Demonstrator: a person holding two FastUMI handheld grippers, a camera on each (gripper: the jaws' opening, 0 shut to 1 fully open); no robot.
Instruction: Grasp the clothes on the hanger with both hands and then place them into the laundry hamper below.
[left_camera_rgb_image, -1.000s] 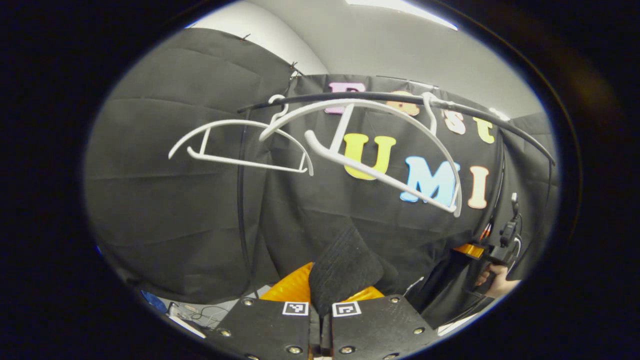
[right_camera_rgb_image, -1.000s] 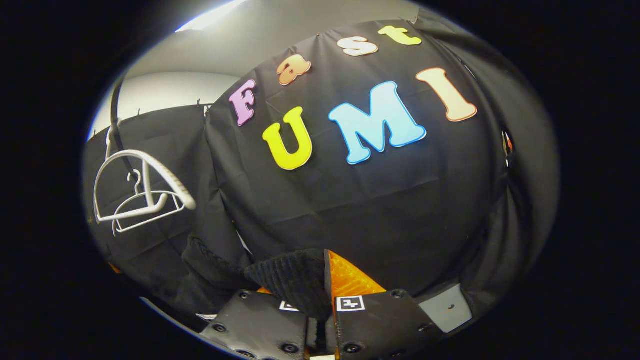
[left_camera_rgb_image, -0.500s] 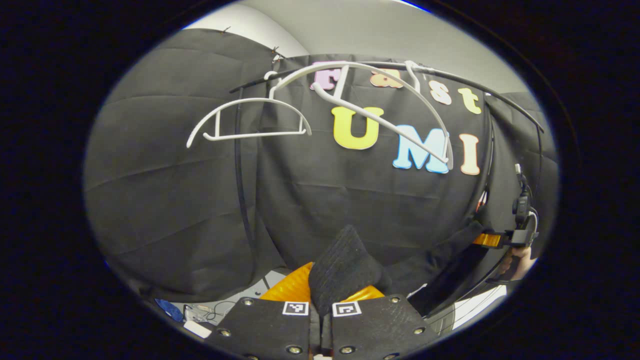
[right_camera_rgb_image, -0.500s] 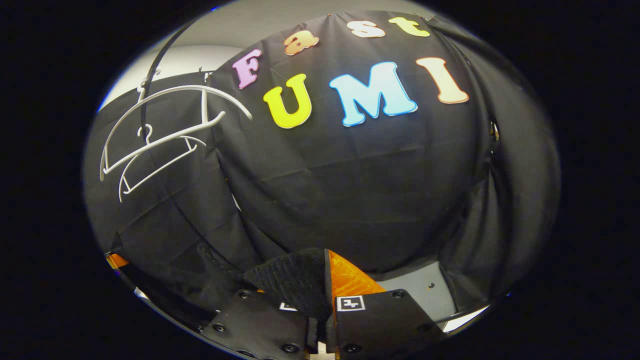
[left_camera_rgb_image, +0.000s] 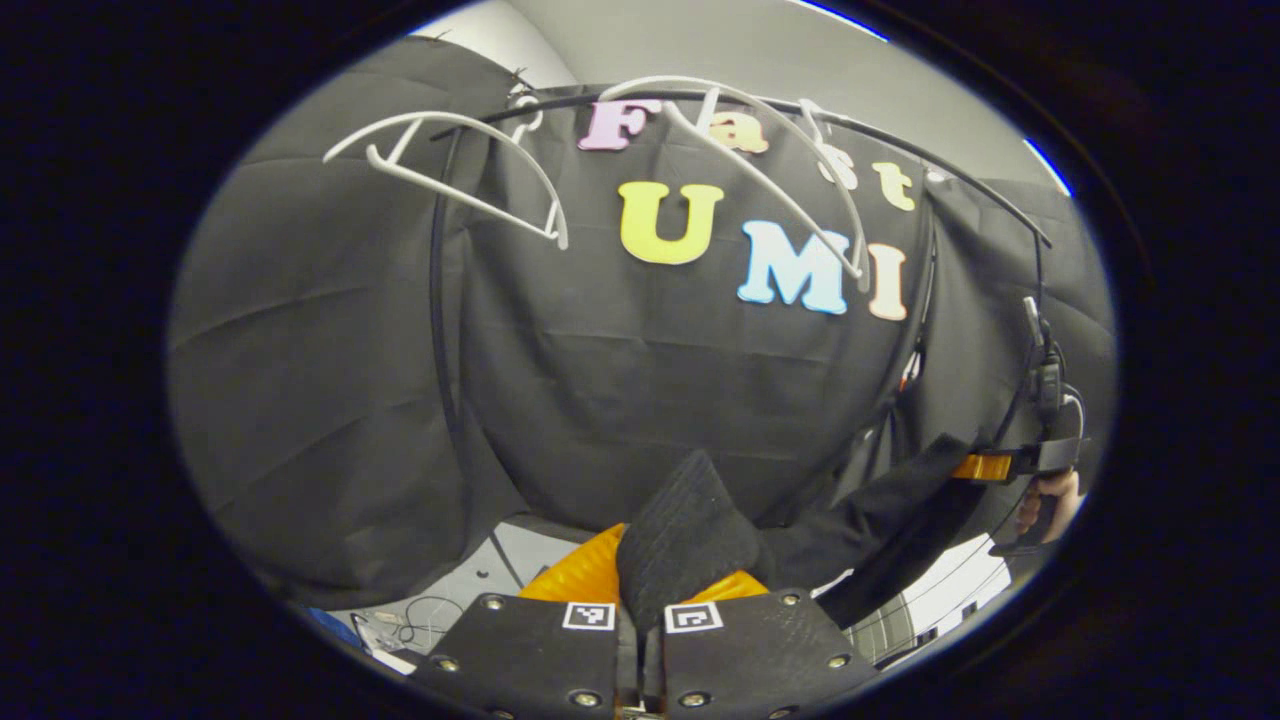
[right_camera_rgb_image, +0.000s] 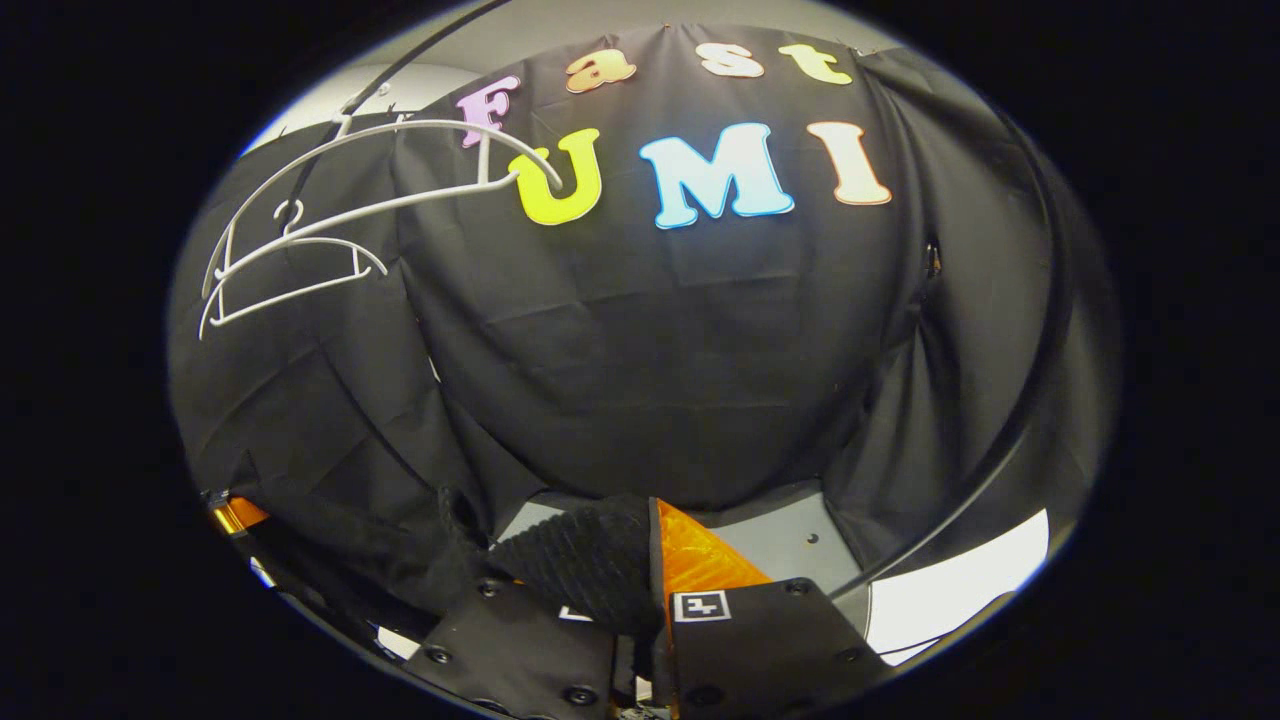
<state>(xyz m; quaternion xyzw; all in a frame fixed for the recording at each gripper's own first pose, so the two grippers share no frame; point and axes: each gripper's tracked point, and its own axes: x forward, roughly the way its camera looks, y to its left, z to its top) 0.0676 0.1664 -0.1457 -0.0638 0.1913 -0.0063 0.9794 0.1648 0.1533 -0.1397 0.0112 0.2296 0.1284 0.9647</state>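
Observation:
A black knitted garment (left_camera_rgb_image: 690, 530) is pinched between the fingers of my left gripper (left_camera_rgb_image: 640, 600), which is shut on it. From there the cloth stretches right toward my right gripper (left_camera_rgb_image: 985, 467), held by a hand at the far right. In the right gripper view the same black garment (right_camera_rgb_image: 585, 570) sits between the fingers of my right gripper (right_camera_rgb_image: 650, 590), shut on it, and trails left toward the left gripper (right_camera_rgb_image: 232, 515). Two bare white hangers (left_camera_rgb_image: 455, 165) (right_camera_rgb_image: 300, 240) hang on the black rail (left_camera_rgb_image: 760, 110) above. The hamper is hidden.
The black rack's upright pole (left_camera_rgb_image: 437, 330) stands left of centre in the left gripper view. A curved black rack tube (right_camera_rgb_image: 1010, 430) runs down the right side of the right gripper view. Grey floor (right_camera_rgb_image: 780, 535) and loose cables (left_camera_rgb_image: 405, 625) lie below.
Both grippers have come down with the garment; the hangers and rail have risen toward the top of each view. The nearer hanger swings, and more floor shows below.

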